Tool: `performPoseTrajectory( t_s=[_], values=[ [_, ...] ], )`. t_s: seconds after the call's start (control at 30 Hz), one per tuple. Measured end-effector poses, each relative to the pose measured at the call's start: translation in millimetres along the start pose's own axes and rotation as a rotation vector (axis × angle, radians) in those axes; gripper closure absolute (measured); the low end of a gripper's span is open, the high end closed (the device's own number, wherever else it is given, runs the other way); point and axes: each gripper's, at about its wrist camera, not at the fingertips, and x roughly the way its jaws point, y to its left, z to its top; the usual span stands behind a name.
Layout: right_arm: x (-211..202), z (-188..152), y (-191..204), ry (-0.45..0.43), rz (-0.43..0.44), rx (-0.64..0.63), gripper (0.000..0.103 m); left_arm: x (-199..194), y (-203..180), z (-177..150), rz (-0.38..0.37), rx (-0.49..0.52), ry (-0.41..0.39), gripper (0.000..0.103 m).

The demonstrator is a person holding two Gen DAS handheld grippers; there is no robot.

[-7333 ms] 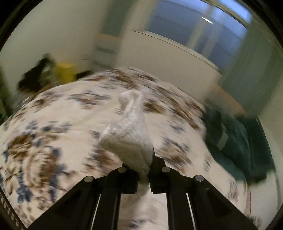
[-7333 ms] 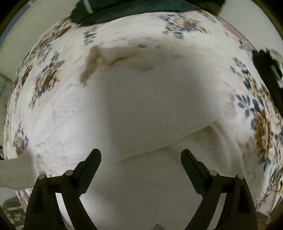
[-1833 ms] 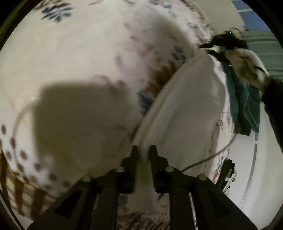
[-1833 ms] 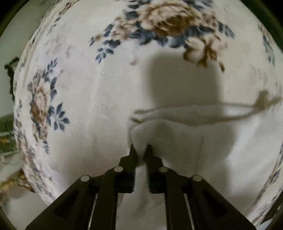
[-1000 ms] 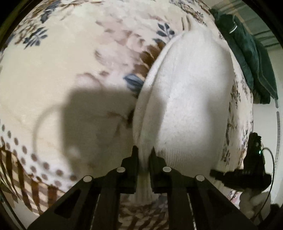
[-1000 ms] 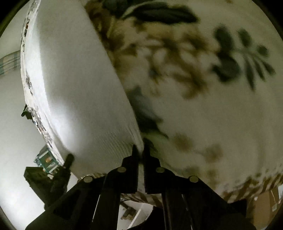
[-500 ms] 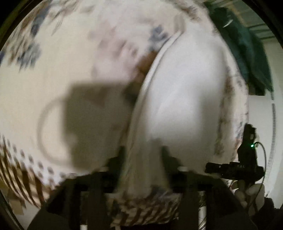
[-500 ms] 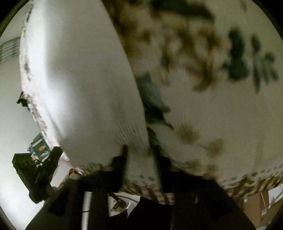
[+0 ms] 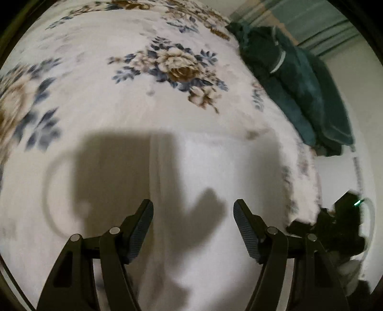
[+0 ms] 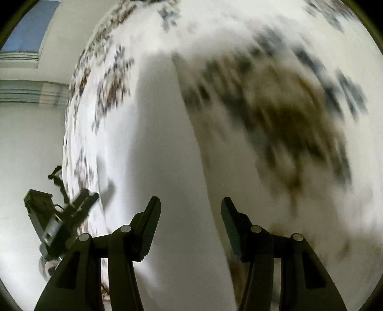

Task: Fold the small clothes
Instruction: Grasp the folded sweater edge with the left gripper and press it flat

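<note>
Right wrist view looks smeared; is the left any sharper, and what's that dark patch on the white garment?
Right wrist view: floral blanket heavily motion-blurred. Left wrist view: mostly sharp, slight smear at the left edge; the dark patch on the white garment is the tongs' own shadow.

Bedroom: floral bedspread (image 9: 167,100), curtains (image 9: 311,21)

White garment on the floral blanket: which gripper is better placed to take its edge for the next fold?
Left, probably: the left gripper hangs open over the white garment, its side edge by one finger. The right wrist view is too blurred to judge.

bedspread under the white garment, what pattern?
Cream bedspread with blue-and-brown flower clusters; clearest in the left wrist view.
</note>
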Motion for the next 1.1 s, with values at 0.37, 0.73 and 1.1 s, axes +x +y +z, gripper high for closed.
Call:
performPoseTrajectory(
  t_s=[0.37, 0.73, 1.1],
  values=[
    [41, 53, 22, -0.116, -0.109, -0.041, 0.091, 6, -1, 44, 0.009, 0.098, -0.115, 0.098],
    [6, 8, 15, 0.036, -0.008, -0.009, 0.059, -22, 11, 18, -0.030, 0.010, -0.039, 0.050],
    [-31, -223, -50, 0.388, -0.019, 0.096, 0.051, -80, 12, -207, 0.203, 0.046, 0.257, 0.046]
  ],
)
